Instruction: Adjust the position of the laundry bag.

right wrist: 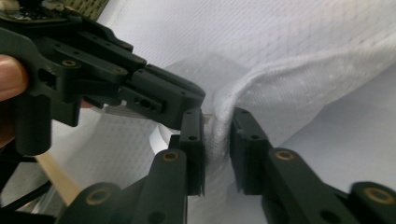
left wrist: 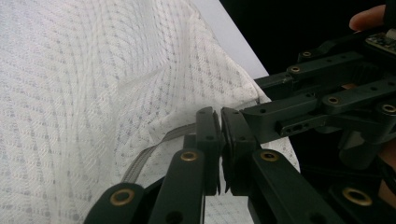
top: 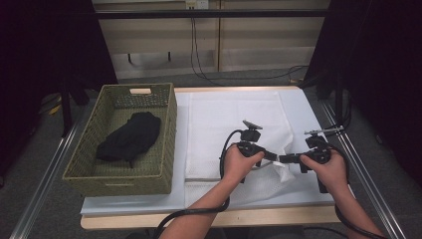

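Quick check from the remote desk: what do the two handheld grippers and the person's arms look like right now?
Both the left gripper and right gripper are black, with bolted linkage jaws showing brass-coloured pivots. Each carries a grey three-cornered plate on top and trails a thick black cable. The forearms are bare, no sleeves or gloves.

Table (top: 149,219), white cloth (top: 234,119), wicker basket (top: 169,144)

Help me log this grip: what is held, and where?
Both grippers, left and right, pinch the white mesh cloth at a bunched fold near its front edge.
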